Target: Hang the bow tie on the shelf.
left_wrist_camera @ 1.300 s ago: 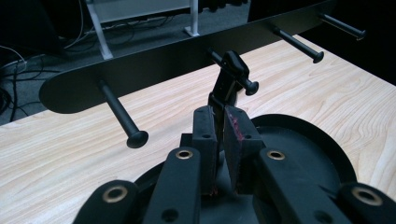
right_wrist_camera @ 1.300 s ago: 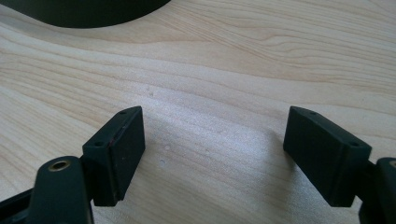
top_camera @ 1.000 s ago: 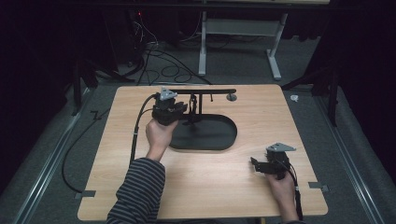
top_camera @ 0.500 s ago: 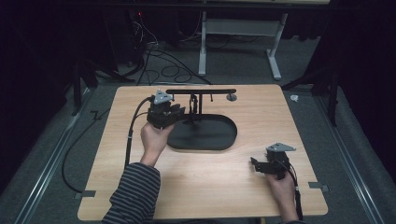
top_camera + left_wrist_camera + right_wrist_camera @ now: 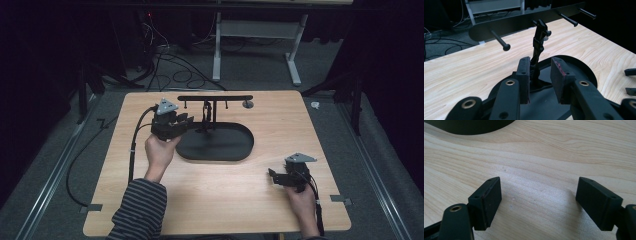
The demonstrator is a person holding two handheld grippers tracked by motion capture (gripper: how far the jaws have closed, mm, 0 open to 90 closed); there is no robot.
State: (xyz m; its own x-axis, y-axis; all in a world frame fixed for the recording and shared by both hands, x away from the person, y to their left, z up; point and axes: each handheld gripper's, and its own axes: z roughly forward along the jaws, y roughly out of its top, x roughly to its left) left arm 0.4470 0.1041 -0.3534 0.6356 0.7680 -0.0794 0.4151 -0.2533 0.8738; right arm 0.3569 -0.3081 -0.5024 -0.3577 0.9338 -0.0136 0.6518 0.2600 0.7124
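Backing my left gripper (image 5: 537, 80) off the black stand (image 5: 215, 142) is the step as I judge it; its jaws have just been opening and now stand apart, released, with the stand's upright post (image 5: 537, 47) just ahead between them but touched by neither pad. To do it well I would draw straight back along the jaw line so neither pad clips the post, and stay below the pegs (image 5: 500, 41) that jut toward me from the crossbar (image 5: 524, 21) above. My right gripper (image 5: 544, 202) rests wide open on the wooden table (image 5: 549, 152), holding nothing, with the base's edge (image 5: 469, 126) well ahead. That stand looks like matte black metal: a flat oval base, a thin jointed post, a long flat bar with round-tipped pegs. One left pad (image 5: 560, 72) shows a reddish scuff on its edge. Pale, fine grain runs across the smooth tabletop.
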